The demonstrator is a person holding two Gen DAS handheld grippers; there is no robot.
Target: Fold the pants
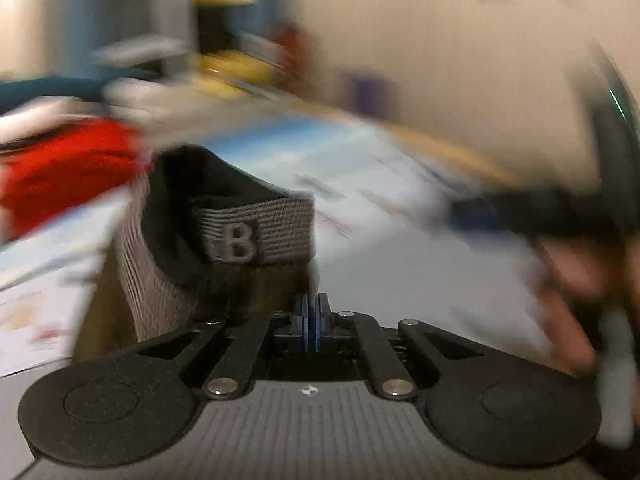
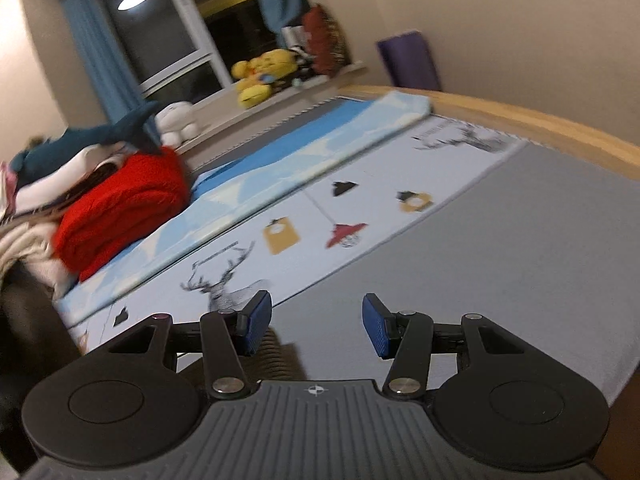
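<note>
Left claw (image 1: 311, 312) clamped on pants (image 1: 240, 232) waistband, frame centre. Right claw (image 2: 316, 326) agape, empty, over grey bed (image 2: 520, 240). One red blanket (image 2: 120, 208) left.

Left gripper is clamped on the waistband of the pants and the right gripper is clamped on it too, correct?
Not quite. The left gripper is shut on the waistband, but the right gripper is open with nothing between its pads, as the right wrist view shows.

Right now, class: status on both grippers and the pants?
Left gripper shut on pants at waistband. Right gripper open, empty. Red blanket piled aside, bed ahead.
</note>
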